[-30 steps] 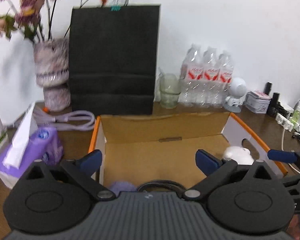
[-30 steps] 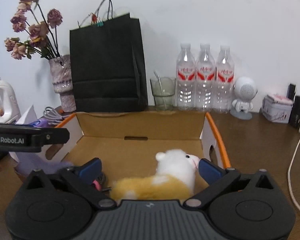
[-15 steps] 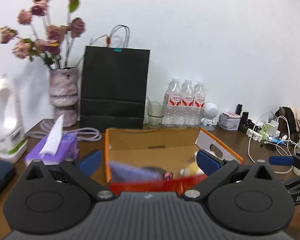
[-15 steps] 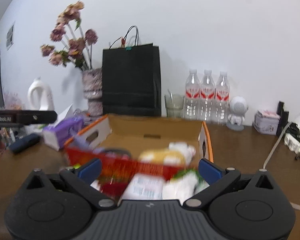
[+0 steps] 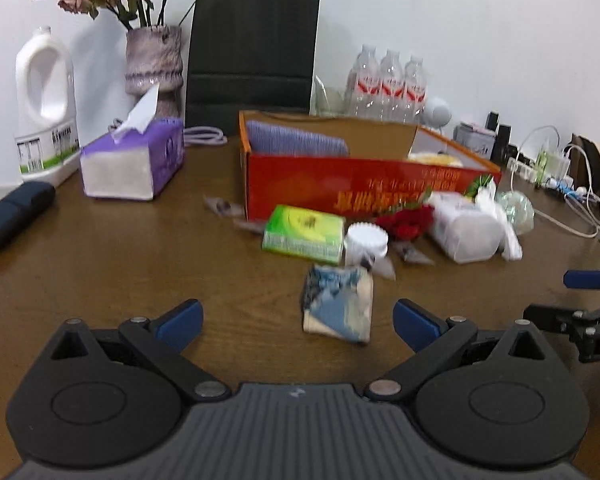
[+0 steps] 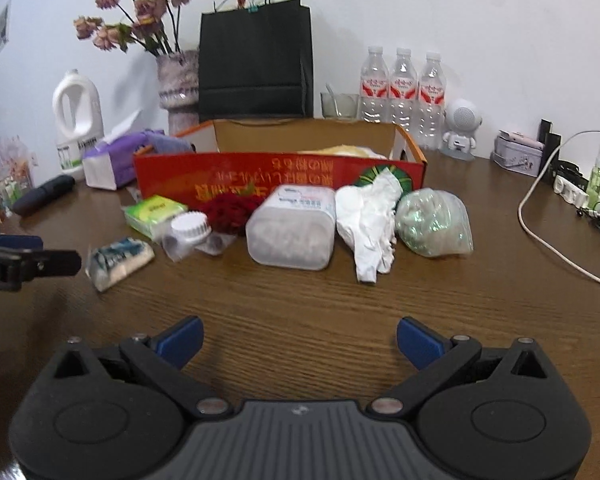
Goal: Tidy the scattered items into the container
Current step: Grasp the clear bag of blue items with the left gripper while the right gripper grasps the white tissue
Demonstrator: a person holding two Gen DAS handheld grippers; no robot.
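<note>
Left gripper (image 5: 296, 322): fingers spread wide, nothing between them, held over the table (image 5: 100, 272), well short of the items.
Right gripper (image 6: 298, 340): fingers likewise spread, empty, over bare table near the front edge.
Box (image 6: 280, 172): red-fronted open carton with orange rims, mid-table. Holds a lilac ribbed item (image 5: 296, 140) at its left end and a yellow-white soft thing (image 6: 340, 151) toward its right; the rest of its contents are hidden.

Loose items, all on the table in front of the box:
- Green packet (image 5: 303, 234), just before the box's left half.
- White ridged cap (image 5: 367, 238), beside the green packet.
- Blue-and-cream pouch (image 5: 337, 304), nearest the left gripper, lying flat, apart from the cluster.
- Red flower (image 6: 230, 214), against the box front.
- Clear tub (image 6: 292, 232) on its side, label facing the box.
- White crumpled cloth (image 6: 370, 216), right of the tub, touching it.
- Clear bag (image 6: 434, 218) with greenish contents, rightmost.

Background: tissue box (image 5: 132, 160), white jug (image 5: 46, 100), vase (image 5: 154, 62), black bag (image 5: 252, 52), three bottles (image 6: 402, 96).
</note>
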